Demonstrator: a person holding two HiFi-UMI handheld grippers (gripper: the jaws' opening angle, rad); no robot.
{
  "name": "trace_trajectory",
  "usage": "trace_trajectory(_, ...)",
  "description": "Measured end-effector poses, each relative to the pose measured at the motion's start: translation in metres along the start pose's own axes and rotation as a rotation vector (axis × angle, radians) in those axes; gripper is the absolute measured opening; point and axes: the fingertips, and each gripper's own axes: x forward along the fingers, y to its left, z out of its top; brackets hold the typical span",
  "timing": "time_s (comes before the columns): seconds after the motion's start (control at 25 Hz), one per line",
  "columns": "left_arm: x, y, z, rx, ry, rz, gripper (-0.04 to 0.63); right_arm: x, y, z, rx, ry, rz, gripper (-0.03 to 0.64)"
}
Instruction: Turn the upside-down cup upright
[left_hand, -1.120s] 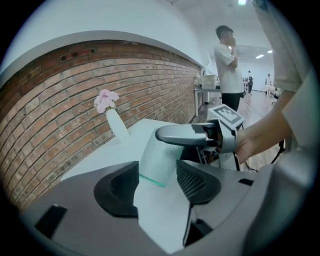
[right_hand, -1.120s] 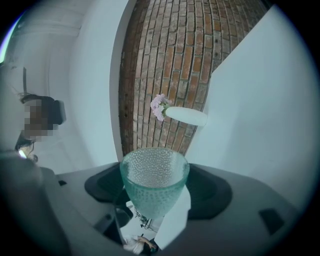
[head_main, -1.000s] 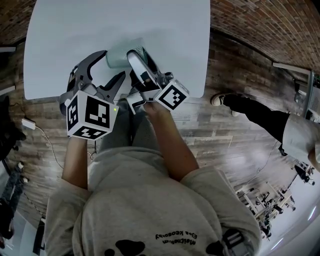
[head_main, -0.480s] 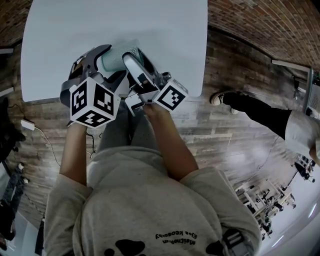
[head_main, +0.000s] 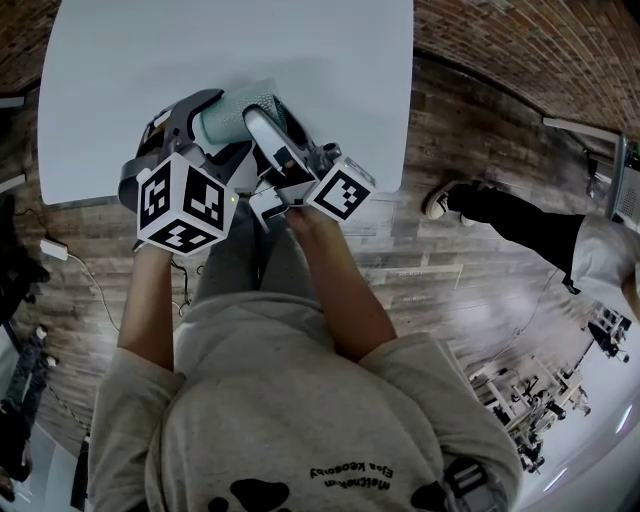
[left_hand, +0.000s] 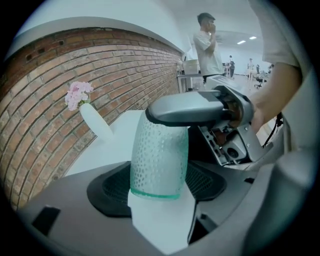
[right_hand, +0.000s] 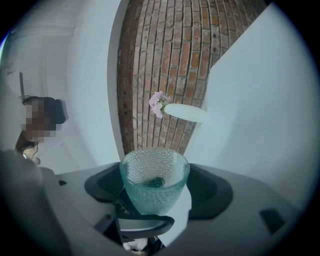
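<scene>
White table (head_main: 330, 70) beside a brick wall (left_hand: 55, 100): at its near edge the cup (head_main: 222, 122) lies sideways, clamped in the right tongs (right_hand: 156, 182). The left tongs (left_hand: 159, 170) have just been opening and stand wide around the cup, not pressing it.

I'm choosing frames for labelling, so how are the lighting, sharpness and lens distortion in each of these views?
Head view: even light, strong fisheye bowing the edges of the white table, cup small and partly covered. Left gripper view: cup sharp, brick wall curved, black vignette at the corners. Right gripper view: cup crisp, picture rolled sideways, a mosaic patch at left.
</scene>
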Motion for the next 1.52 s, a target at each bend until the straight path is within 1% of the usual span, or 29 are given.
trace_trajectory(0.2,0.004,-0.002,-0.002,0.012,0.012,-0.029,0.325,-0.002,-0.003,0.001,-0.018,-0.003,-0.015,0.377)
trace_trajectory(0.44,0.008,-0.008,0.005,0.006,0.026,-0.054,0.325,-0.019,-0.005,0.013,-0.153,0.025,-0.111,0.383)
trace_trajectory(0.56,0.009,-0.011,0.005,0.021,0.055,-0.061,0.325,-0.034,0.001,0.028,-0.211,0.009,-0.146,0.383)
trace_trajectory(0.72,0.01,-0.016,-0.001,0.039,0.09,-0.085,0.325,-0.048,0.011,0.042,-0.259,-0.008,-0.177,0.383)
trace_trajectory(0.84,0.013,-0.021,-0.005,0.069,0.138,-0.102,0.325,-0.058,0.017,0.044,-0.299,0.025,-0.209,0.382)
trace_trajectory(0.92,0.014,-0.026,-0.004,0.076,0.15,-0.117,0.325,-0.066,0.022,0.043,-0.339,0.046,-0.232,0.38)
trace_trajectory(0.96,0.015,-0.028,-0.004,0.078,0.153,-0.127,0.325,-0.071,0.025,0.043,-0.359,0.053,-0.243,0.369)
trace_trajectory(1.04,0.016,-0.033,-0.003,0.088,0.168,-0.146,0.325,-0.079,0.029,0.044,-0.387,0.057,-0.256,0.276)
trace_trajectory(1.08,0.017,-0.035,-0.004,0.096,0.178,-0.154,0.325,-0.082,0.03,0.045,-0.389,0.055,-0.256,0.255)
trace_trajectory(1.12,0.018,-0.037,-0.003,0.103,0.186,-0.16,0.325,-0.084,0.031,0.045,-0.385,0.051,-0.253,0.252)
trace_trajectory(1.16,0.018,-0.038,-0.003,0.109,0.192,-0.166,0.325,-0.087,0.032,0.046,-0.383,0.046,-0.252,0.233)
trace_trajectory(1.2,0.018,-0.039,-0.002,0.113,0.197,-0.172,0.325,-0.088,0.033,0.047,-0.39,0.042,-0.255,0.19)
trace_trajectory(1.24,0.018,-0.04,-0.002,0.118,0.201,-0.176,0.325,-0.089,0.034,0.048,-0.407,0.042,-0.258,0.123)
trace_trajectory(1.28,0.018,-0.04,-0.002,0.124,0.206,-0.179,0.325,-0.089,0.037,0.048,-0.434,0.051,-0.259,0.04)
trace_trajectory(1.32,0.018,-0.041,-0.002,0.129,0.211,-0.181,0.325,-0.086,0.04,0.046,-0.466,0.069,-0.255,0.008)
trace_trajectory(1.4,0.017,-0.041,-0.003,0.141,0.221,-0.185,0.325,-0.078,0.048,0.038,-0.543,0.132,-0.246,0.006)
trace_trajectory(1.52,0.017,-0.042,-0.003,0.17,0.24,-0.185,0.325,-0.067,0.05,0.022,-0.685,0.244,-0.293,0.006)
